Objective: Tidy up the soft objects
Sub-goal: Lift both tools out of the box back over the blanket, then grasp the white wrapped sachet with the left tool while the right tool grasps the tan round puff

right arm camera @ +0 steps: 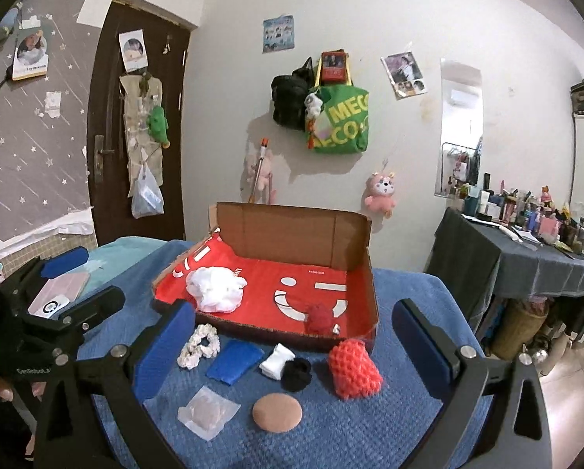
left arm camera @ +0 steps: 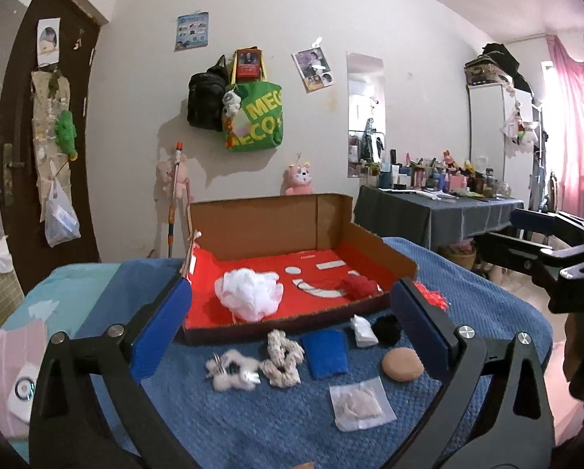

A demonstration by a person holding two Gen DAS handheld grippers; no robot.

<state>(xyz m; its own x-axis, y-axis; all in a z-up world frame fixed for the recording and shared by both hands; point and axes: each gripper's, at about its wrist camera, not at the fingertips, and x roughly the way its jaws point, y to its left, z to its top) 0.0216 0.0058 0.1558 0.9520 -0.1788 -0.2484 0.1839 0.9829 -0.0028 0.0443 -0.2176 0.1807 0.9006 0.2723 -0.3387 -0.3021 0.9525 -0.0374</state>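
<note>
A cardboard box (left arm camera: pixel 252 219) with a red lining sits on the blue blanket and holds a white mesh puff (left arm camera: pixel 250 293) and a red knitted piece (left arm camera: pixel 360 287). In front of it lie a fluffy cream tuft (left arm camera: pixel 231 371), a cream scrunchie (left arm camera: pixel 282 357), a blue cloth (left arm camera: pixel 328 353), a white folded tissue (left arm camera: pixel 362 330), a black scrunchie (left arm camera: pixel 387 330), a tan round sponge (left arm camera: pixel 402 364) and a plastic packet (left arm camera: pixel 360 406). A red foam net (right arm camera: pixel 354 369) lies at the right. My left gripper (left arm camera: pixel 292 285) and right gripper (right arm camera: pixel 292 308) hover open and empty before the row.
The blue blanket (right arm camera: pixel 370 430) covers the raised surface, whose edge falls away at the right. A pink device (right arm camera: pixel 59 293) rests at the left. A grey-clothed table (right arm camera: pixel 526 269) crowded with bottles stands to the right. Bags (left arm camera: pixel 252 117) hang on the far wall.
</note>
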